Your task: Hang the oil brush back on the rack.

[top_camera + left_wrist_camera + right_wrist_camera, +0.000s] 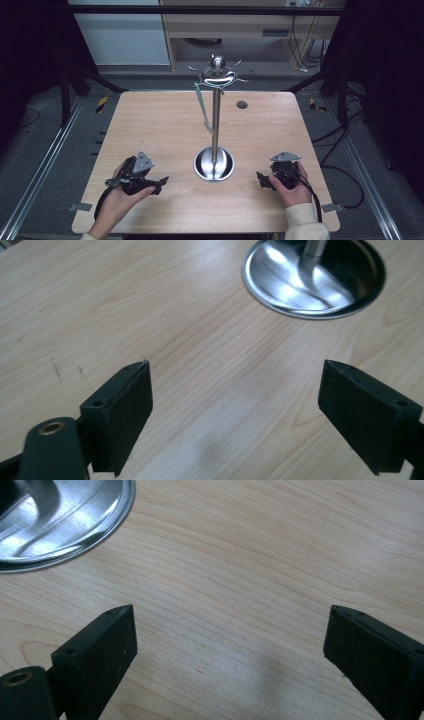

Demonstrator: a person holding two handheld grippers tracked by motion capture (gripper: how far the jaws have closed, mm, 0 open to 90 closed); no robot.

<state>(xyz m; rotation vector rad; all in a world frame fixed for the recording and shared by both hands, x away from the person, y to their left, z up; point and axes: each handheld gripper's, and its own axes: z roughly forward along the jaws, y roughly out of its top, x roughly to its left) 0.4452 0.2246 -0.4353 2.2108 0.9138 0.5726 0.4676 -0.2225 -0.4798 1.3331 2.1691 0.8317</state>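
Observation:
A steel stand rises from the middle of the wooden table [165,125]: a round dish base [202,169], a thin pole [216,117] and a crown of hooks [218,75] at the top. A slim green object [202,107] hangs from one hook on the left side. My left gripper [162,181] sits low over the table, left of the base, open and empty. The left gripper view has its jaws wide apart [235,365] with the base [280,295] beyond. My right gripper [261,179] rests right of the base, open too [231,610], near the base rim [75,525].
A small dark round disc [242,104] lies on the far half of the table, right of the pole. Metal rails run along both sides of the table, and cables lie on the floor at the right. A wooden cabinet stands behind.

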